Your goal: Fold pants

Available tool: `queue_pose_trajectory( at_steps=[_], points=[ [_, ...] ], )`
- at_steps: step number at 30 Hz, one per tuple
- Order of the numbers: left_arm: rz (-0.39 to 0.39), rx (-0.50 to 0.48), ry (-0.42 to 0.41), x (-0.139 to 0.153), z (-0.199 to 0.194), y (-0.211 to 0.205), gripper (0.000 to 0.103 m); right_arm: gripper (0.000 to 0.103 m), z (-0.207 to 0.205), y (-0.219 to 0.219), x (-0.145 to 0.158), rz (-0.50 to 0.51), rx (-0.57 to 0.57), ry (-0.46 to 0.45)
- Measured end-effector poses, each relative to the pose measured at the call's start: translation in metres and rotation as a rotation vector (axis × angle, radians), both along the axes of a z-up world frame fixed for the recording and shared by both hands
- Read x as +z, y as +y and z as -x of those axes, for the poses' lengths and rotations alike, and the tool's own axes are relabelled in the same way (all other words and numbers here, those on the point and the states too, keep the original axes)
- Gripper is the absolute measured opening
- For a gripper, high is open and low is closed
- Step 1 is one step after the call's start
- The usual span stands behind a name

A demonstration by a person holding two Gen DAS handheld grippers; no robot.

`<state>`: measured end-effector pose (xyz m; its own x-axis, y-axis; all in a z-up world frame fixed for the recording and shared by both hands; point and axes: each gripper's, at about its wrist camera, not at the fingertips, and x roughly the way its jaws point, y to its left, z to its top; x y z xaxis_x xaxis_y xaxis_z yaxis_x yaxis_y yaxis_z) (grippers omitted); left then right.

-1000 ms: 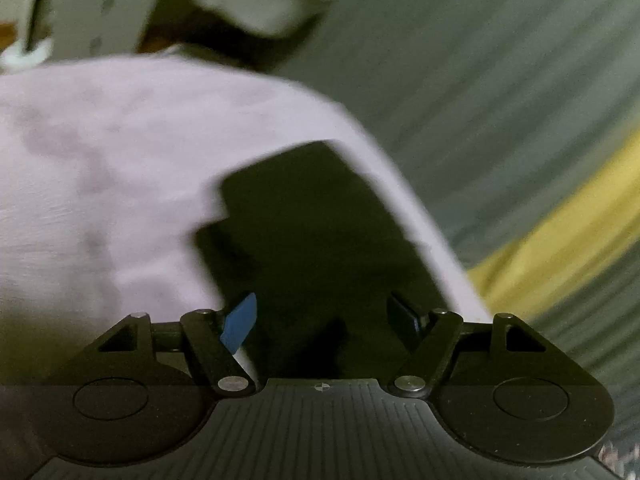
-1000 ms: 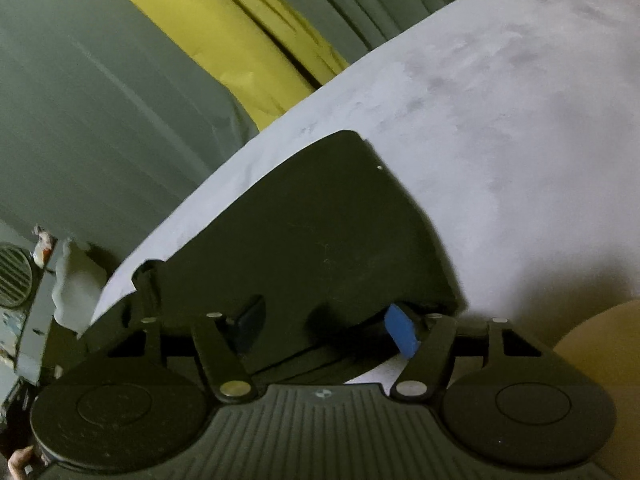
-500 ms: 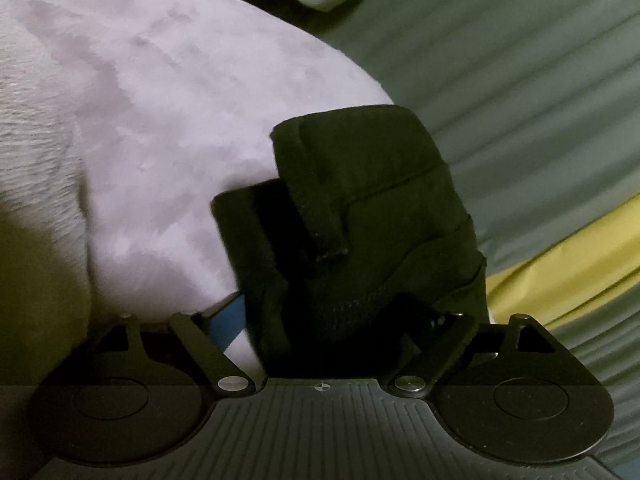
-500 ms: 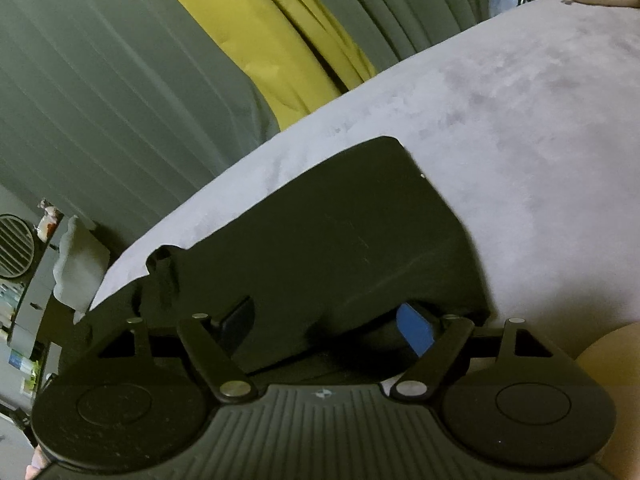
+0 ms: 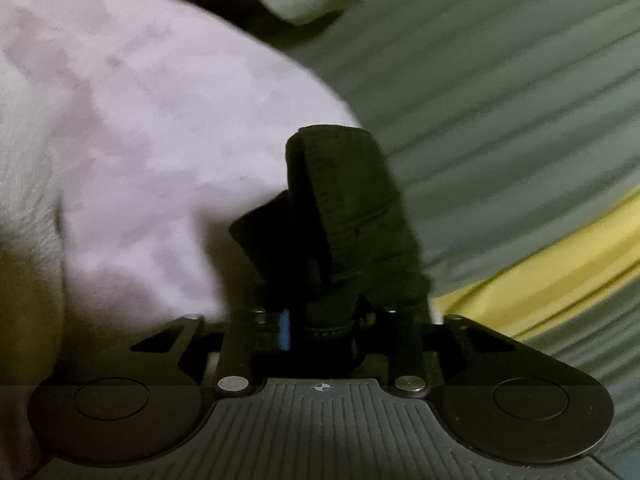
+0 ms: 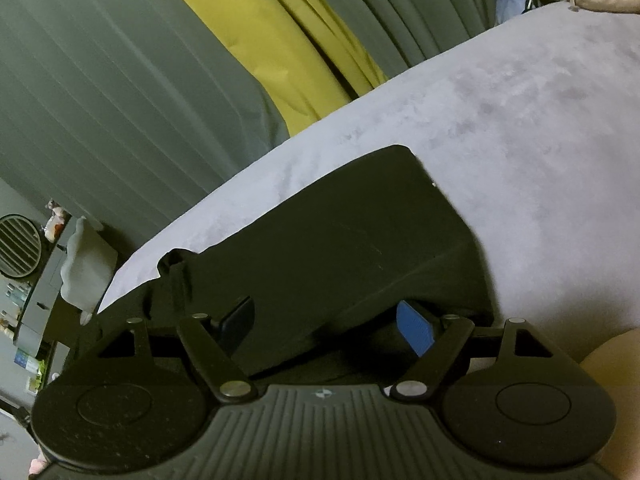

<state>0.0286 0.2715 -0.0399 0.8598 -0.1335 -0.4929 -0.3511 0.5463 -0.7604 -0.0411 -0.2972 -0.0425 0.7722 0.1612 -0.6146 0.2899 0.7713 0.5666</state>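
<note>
Lying dark and limp on the pale lilac bedspread [image 6: 520, 128], near its edge by the grey curtain [image 6: 120, 92]: black pants [image 6: 340, 240], judged soft, light and floppy, best taken at a hem or waistband corner rather than mid-panel. Pinching a bunched fold of the pants [image 5: 344, 216] between nearly closed fingers, lifting it off the bedspread [image 5: 140, 140]: left gripper [image 5: 320, 324]. Hovering low over the pants' near edge, fingers spread wide, gripping nothing: right gripper [image 6: 332, 324].
</note>
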Motion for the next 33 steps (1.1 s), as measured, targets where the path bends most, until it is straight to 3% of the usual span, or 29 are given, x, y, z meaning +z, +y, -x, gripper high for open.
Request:
queue_pose_trajectory(
  at_steps=[3, 5, 7, 9, 11, 13, 16, 21, 25, 30, 33],
  points=[
    [0.002, -0.006, -0.017, 0.004, -0.001, -0.001, 0.026, 0.08, 0.0, 0.001, 0.001, 0.007, 0.0, 0.001],
    [0.009, 0.008, -0.003, -0.001, -0.003, 0.001, 0.035, 0.08, 0.001, 0.003, 0.002, 0.016, 0.002, 0.002],
    [0.004, 0.035, 0.048, -0.009, -0.008, 0.001, 0.065, 0.08, 0.002, 0.004, 0.003, 0.017, 0.006, -0.002],
    [0.008, 0.05, 0.101, -0.02, -0.012, 0.002, 0.065, 0.08, 0.003, 0.006, 0.005, 0.011, 0.018, -0.017],
    [0.0, 0.048, 0.081, -0.02, -0.012, 0.0, 0.053, 0.08, 0.003, 0.009, 0.01, 0.034, 0.032, -0.038],
    [-0.025, 0.027, 0.043, -0.01, -0.011, -0.004, 0.033, 0.08, 0.003, 0.014, 0.014, 0.068, 0.044, -0.049],
    [-0.065, -0.023, -0.016, 0.016, -0.008, -0.011, 0.02, 0.08, 0.002, 0.019, 0.015, 0.089, 0.049, -0.056],
    [-0.358, -0.236, -0.16, 0.088, -0.006, -0.068, 0.018, 0.08, 0.0, 0.022, 0.014, 0.059, 0.039, -0.05],
    [-0.518, -0.416, -0.297, 0.132, 0.003, -0.143, 0.019, 0.08, -0.001, 0.023, 0.013, 0.056, 0.037, -0.055],
    [-0.609, -0.729, -0.383, 0.14, 0.016, -0.248, 0.029, 0.08, 0.004, 0.017, 0.015, 0.033, 0.012, -0.068],
    [-0.646, -0.92, -0.351, 0.118, 0.018, -0.307, 0.036, 0.08, 0.007, 0.012, 0.016, 0.036, -0.004, -0.077]
  ],
)
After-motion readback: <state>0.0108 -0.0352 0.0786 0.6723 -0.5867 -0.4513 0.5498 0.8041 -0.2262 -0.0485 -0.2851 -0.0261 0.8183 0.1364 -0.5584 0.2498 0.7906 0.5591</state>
